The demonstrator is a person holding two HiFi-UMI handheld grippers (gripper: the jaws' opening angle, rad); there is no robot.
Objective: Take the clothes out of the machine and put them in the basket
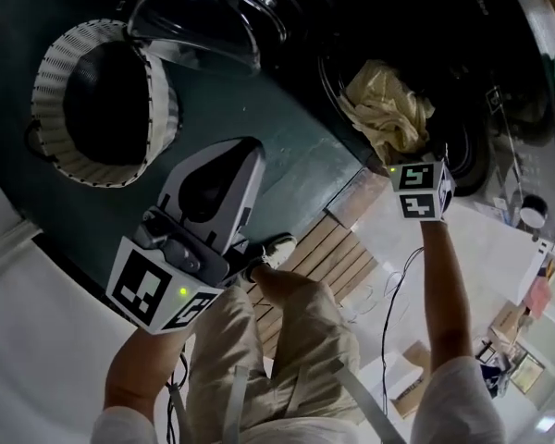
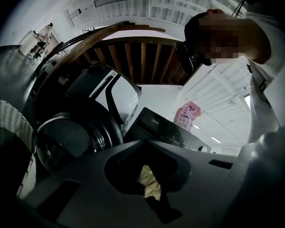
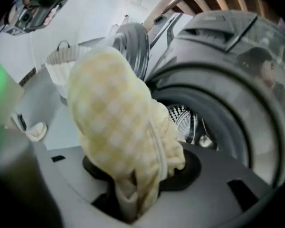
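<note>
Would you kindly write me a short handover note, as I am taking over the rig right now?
Left gripper: fingers together, empty.
Right gripper: fingers clamped on the yellow checked cloth at the washing machine mouth.
Basket: on the floor beside the open door; inside dark, no clothes visible.
Done: cloth gripped.
Left: carry it to the basket and release; check the drum, where a black-and-white patterned patch shows.

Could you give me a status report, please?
Right gripper shut on yellow cloth outside washer. Left gripper: pale scrap between jaws, grip unclear. Open door between washer and basket.
</note>
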